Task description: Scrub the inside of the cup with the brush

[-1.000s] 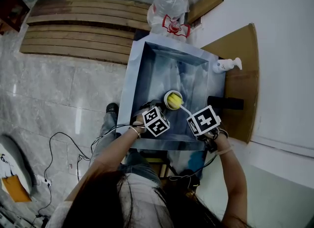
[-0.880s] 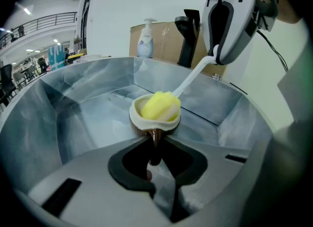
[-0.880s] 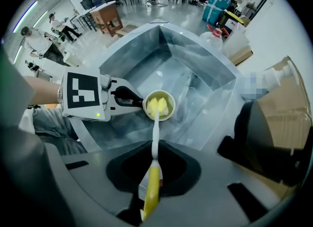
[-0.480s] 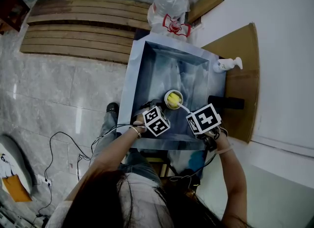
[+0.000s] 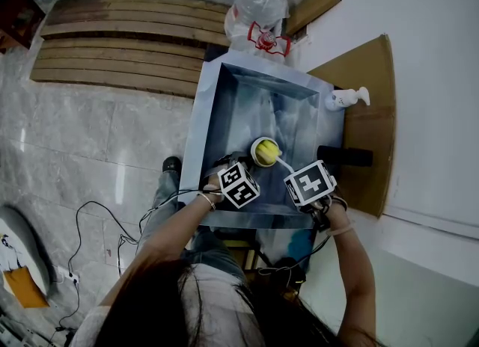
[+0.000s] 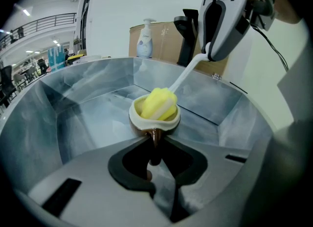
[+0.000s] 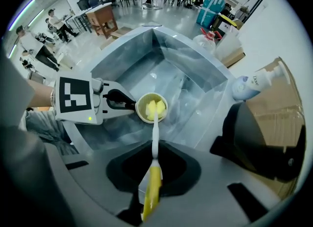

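Note:
A cream-rimmed brown cup [image 5: 257,145] stands in the steel sink [image 5: 247,91]. My left gripper [image 5: 251,166] is shut on the cup's handle at the near side; in the left gripper view the cup [image 6: 141,118] sits just beyond the jaws [image 6: 154,145]. The brush has a yellow sponge head [image 5: 268,152], a white stem and a yellow handle [image 7: 152,187]. Its head [image 7: 154,108] is down inside the cup [image 7: 141,115]. My right gripper [image 7: 154,165] is shut on the handle, pointing down from above right [image 6: 209,55].
A white pump bottle [image 5: 344,99] stands on the cardboard [image 5: 370,69] right of the sink, with a black object [image 5: 344,156] nearer me. Plastic bags [image 5: 258,9] lie beyond the sink's far edge. Wooden slats [image 5: 120,46] lie on the floor at the left.
The right gripper has shifted slightly and the brush head has stirred a little inside the cup. The left gripper and the cup have stayed in place.

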The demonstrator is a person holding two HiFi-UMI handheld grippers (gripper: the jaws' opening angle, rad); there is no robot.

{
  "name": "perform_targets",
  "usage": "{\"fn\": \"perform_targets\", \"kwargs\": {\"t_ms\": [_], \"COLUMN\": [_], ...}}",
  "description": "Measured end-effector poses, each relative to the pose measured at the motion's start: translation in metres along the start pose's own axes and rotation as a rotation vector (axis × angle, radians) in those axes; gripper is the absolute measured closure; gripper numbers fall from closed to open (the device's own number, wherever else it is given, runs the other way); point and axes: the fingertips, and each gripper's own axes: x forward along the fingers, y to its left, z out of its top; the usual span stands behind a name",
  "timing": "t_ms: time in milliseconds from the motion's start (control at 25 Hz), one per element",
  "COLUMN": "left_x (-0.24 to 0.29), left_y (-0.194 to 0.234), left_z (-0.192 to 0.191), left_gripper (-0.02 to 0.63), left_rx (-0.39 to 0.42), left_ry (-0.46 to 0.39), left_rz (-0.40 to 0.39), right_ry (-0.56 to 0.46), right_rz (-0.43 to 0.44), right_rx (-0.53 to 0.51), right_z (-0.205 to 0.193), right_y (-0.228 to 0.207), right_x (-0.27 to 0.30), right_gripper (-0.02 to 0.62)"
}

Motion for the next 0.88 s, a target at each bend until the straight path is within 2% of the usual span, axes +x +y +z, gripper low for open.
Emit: {"fn": "perform_targets", "kwargs": {"t_ms": [440,880], "left_x": [0.0,-0.001], "left_y": [0.0,0.0], "left_z": [0.0,0.0], "left_gripper": [0.535,0.535], "left_rx": [0.003,0.006], "left_ry": [-0.001,-0.002], "left_rz": [0.003,0.003], "right_ry": [-0.017,-0.067], "right_rz": [0.069,0.077], "right_rx": [-0.018,0.064], "right_z": [0.004,0.012], "right_y": [0.02,0.003], "right_x": [-0.003,-0.007], "right_gripper": [0.543,0.543]}}
